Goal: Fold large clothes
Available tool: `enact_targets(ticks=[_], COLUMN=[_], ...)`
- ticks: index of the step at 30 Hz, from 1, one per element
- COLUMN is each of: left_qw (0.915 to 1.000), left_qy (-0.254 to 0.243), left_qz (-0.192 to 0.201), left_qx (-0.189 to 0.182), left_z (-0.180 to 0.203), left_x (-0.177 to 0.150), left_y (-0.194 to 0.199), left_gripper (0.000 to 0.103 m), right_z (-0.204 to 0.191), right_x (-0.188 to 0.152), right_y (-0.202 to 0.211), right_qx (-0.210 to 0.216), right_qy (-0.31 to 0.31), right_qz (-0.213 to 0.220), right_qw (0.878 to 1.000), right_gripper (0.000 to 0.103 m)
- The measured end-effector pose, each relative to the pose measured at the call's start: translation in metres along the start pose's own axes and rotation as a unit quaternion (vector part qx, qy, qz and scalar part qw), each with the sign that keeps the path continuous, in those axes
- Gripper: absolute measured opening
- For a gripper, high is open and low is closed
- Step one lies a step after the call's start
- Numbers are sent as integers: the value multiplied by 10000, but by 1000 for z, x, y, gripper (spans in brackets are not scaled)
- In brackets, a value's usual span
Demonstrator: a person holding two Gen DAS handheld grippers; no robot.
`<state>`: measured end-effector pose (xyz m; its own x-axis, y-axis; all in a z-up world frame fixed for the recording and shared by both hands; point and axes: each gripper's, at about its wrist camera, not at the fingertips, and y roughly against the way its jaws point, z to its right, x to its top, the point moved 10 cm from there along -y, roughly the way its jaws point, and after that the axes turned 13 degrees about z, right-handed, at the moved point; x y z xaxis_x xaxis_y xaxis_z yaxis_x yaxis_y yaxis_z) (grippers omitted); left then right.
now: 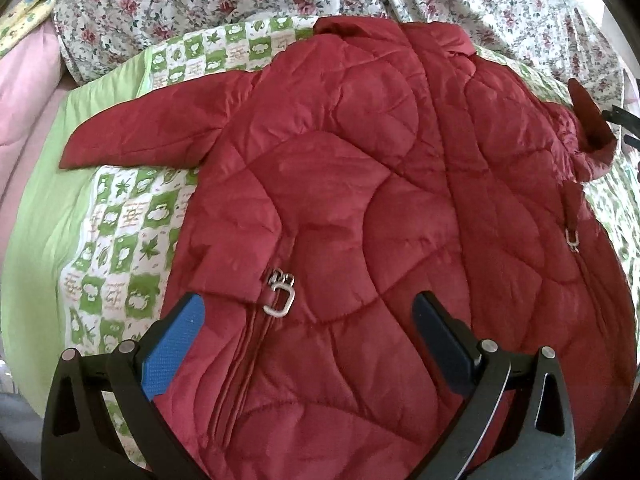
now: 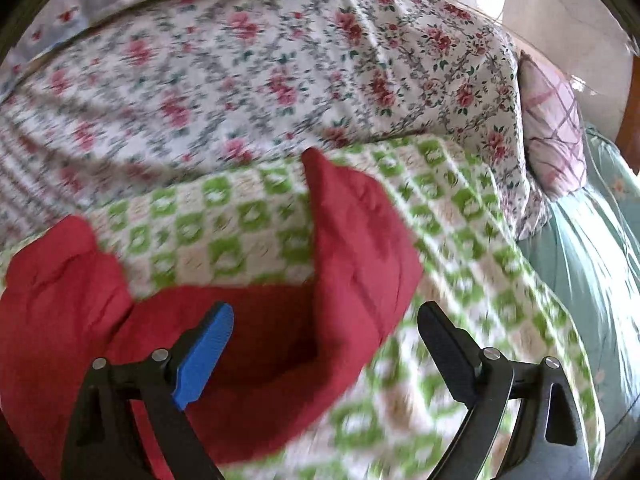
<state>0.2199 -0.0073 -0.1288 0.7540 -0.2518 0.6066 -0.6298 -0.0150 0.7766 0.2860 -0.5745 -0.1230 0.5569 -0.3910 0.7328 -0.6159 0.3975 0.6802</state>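
A red quilted jacket [image 1: 360, 200] lies front up on a green-and-white patterned blanket [image 1: 120, 248]. One sleeve [image 1: 136, 132] stretches flat to the left, and the other sleeve's cuff [image 1: 592, 128] stands raised at the right edge. My left gripper [image 1: 310, 320] hovers open over the jacket's lower front, just below a metal zipper pull [image 1: 280, 296]. In the blurred right wrist view, the red sleeve [image 2: 352, 240] lies bent on the blanket [image 2: 224, 224]. My right gripper [image 2: 326, 320] is wide open above the sleeve, and its pads are not pressing on the cloth.
A rose-printed quilt [image 1: 200, 8] is bunched along the far side of the bed. Pink bedding [image 1: 28, 92] lies at the left. At the right are a pink checked pillow [image 2: 556, 128] and a pale green quilt [image 2: 592, 264], with a wooden frame [image 2: 630, 120] beyond.
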Motion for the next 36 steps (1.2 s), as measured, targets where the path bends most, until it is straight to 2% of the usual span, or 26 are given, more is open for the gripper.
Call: enact_targets(ticks=[2, 7, 9, 12, 20, 26, 31, 36], left_qw=[10000, 9999, 9998, 9997, 9985, 9975, 9955, 9891], left_qy=[23, 112, 134, 154, 337, 440, 624, 990], left_qz=[-32, -107, -145, -160, -214, -199, -164, -157], left_qx=[12, -37, -67, -132, -362, -523, -697, -1079], left_z=[0, 2, 4, 6, 9, 8, 1, -5], left_x=[2, 3, 3, 3, 3, 2, 4, 8], left_y=[-6, -18, -22, -25, -31, -24, -20, -17], left_gripper=[103, 103, 103, 103, 103, 103, 103, 103], right_z=[9, 19, 22, 22, -36, -126, -222, -307], right_x=[3, -3, -12, -12, -4, -19, -34, -69], right_y=[-21, -65, -78, -75, -10, 46, 102, 130], right_qx=[-167, -233, -202, -15, 1126, 2020, 2927, 3525], right_qy=[4, 2, -86, -317, -301, -88, 247, 560], right_qz=[-28, -325, -493, -401, 167, 313, 333, 186], right_qw=[9999, 9992, 9985, 9987, 9930, 9789, 9553, 9340], right_gripper=[88, 66, 35, 19, 15, 15, 15, 15])
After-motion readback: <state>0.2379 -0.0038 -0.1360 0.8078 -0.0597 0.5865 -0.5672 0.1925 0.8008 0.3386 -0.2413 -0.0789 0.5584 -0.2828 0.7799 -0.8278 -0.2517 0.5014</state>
